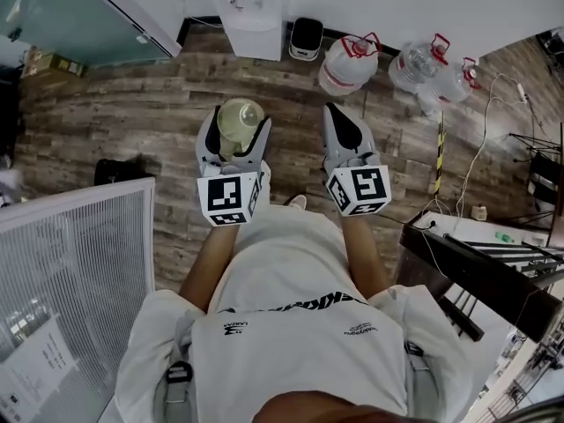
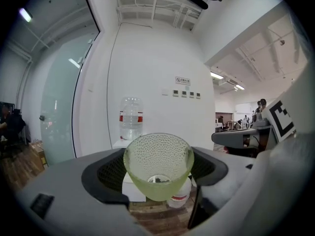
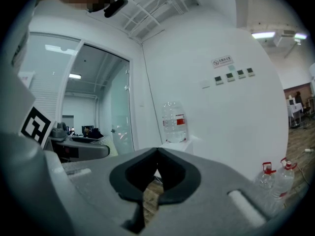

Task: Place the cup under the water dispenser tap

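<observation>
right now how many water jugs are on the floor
3. One jug stands just right of the water dispenser; a second jug and a third jug sit together further right. Others may be hidden.

This is looking like an office. A white water dispenser (image 1: 251,11) is standing against a plain white wall on wood-look flooring (image 1: 115,122). Left of the dispenser, a frosted glass partition (image 1: 79,16) is closing off a room holding desks and monitors (image 3: 91,131). Right of it, spare water bottles (image 1: 414,64) are sitting on the floor, and farther off people (image 2: 261,104) are showing among desks. Wall control panels (image 2: 186,94) are hanging above it.
</observation>
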`<action>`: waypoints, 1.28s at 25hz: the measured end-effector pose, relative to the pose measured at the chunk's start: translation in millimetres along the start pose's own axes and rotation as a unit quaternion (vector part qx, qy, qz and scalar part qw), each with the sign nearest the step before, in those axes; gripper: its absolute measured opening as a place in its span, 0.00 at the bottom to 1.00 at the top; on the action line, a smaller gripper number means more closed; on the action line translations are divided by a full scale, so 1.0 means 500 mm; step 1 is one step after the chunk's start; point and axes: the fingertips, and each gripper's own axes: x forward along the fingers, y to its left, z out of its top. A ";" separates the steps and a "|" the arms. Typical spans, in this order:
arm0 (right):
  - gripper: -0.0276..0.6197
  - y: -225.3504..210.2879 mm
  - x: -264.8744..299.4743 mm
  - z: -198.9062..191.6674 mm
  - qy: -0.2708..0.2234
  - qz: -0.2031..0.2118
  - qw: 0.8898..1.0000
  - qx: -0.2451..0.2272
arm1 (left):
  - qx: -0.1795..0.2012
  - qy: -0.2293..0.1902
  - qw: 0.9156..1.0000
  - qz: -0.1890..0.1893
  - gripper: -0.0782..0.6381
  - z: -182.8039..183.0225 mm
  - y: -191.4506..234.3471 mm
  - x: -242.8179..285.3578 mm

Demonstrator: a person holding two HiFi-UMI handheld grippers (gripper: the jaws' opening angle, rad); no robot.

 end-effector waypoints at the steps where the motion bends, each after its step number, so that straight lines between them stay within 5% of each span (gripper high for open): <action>1: 0.04 -0.002 0.027 0.000 0.004 0.005 1.000 -0.004 | -0.004 0.001 1.000 -0.003 0.63 0.001 0.017 0.025; 16: 0.04 -0.054 0.488 0.039 0.055 -0.040 0.998 -0.007 | -0.029 0.045 0.996 -0.070 0.63 0.040 0.308 0.407; 22: 0.04 -0.061 0.596 0.026 0.065 -0.055 0.996 -0.019 | -0.020 0.065 0.993 -0.095 0.63 0.017 0.355 0.496; 32: 0.04 -0.150 0.701 -0.027 0.063 -0.053 0.997 -0.011 | 0.011 0.067 0.994 -0.083 0.63 -0.037 0.367 0.646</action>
